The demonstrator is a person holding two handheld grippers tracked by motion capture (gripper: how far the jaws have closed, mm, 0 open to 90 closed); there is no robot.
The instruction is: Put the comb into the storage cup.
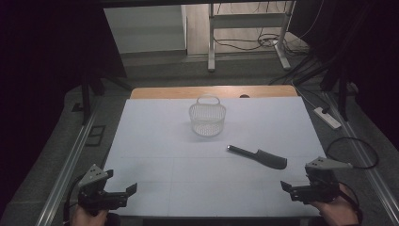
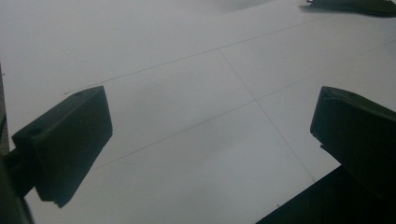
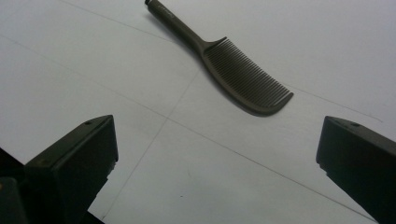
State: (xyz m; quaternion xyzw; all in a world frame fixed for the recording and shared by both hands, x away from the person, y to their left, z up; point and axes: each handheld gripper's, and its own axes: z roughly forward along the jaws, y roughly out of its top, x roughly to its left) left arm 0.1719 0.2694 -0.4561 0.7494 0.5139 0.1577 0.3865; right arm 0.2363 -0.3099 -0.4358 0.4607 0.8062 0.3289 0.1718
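One comb (image 1: 258,157), one basket (image 1: 207,119)

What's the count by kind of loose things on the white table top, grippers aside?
Dark plastic comb with a long handle: 1
Pale round mesh basket with a loop handle: 1
Total: 2
Both lie apart on the white table top; neither the left gripper nor the right gripper touches them.
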